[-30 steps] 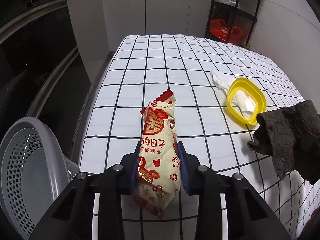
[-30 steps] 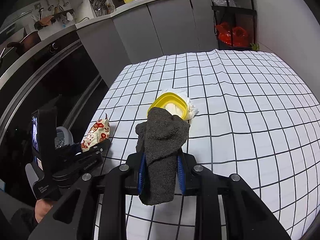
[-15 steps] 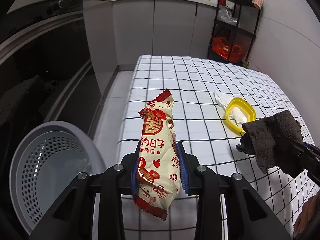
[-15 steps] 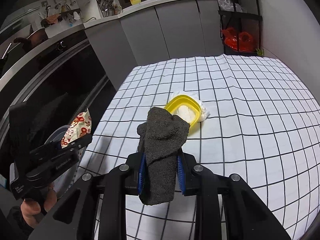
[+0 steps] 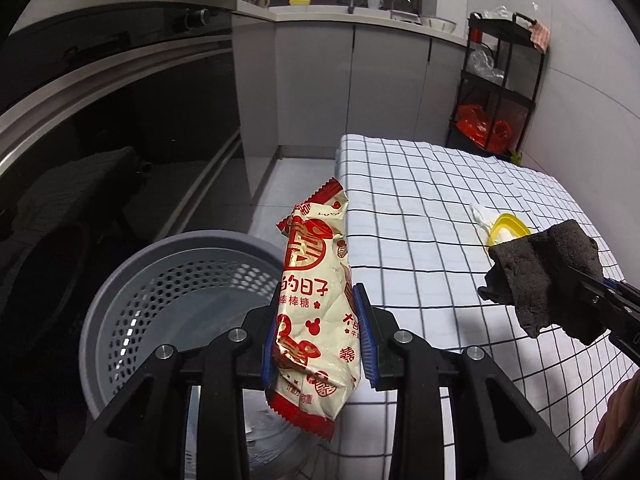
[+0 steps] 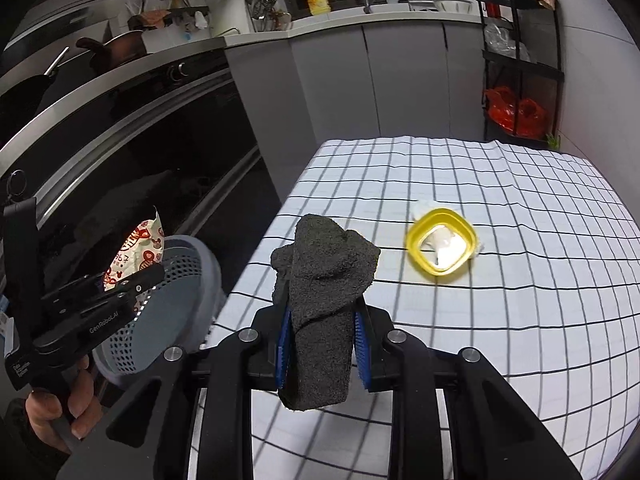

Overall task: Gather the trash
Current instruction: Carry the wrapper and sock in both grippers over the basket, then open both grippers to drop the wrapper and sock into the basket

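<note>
Left tongs (image 5: pixel 318 336) pinch a candy wrapper (image 5: pixel 316 300) beside the grey bin (image 5: pixel 120 300); right tongs (image 6: pixel 322 346) clamp a dark cloth (image 6: pixel 324 296). Yellow lid (image 6: pixel 440 250) and tissue (image 5: pixel 482 216) remain uncollected on the counter (image 6: pixel 520 300).

Glossy foil wrapper (image 5: pixel 316 304), rough dark cloth (image 6: pixel 324 304), perforated plastic basket (image 5: pixel 180 292)

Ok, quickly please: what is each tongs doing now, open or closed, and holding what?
Left tongs: closed on the candy wrapper.
Right tongs: closed on the dark sock.
</note>
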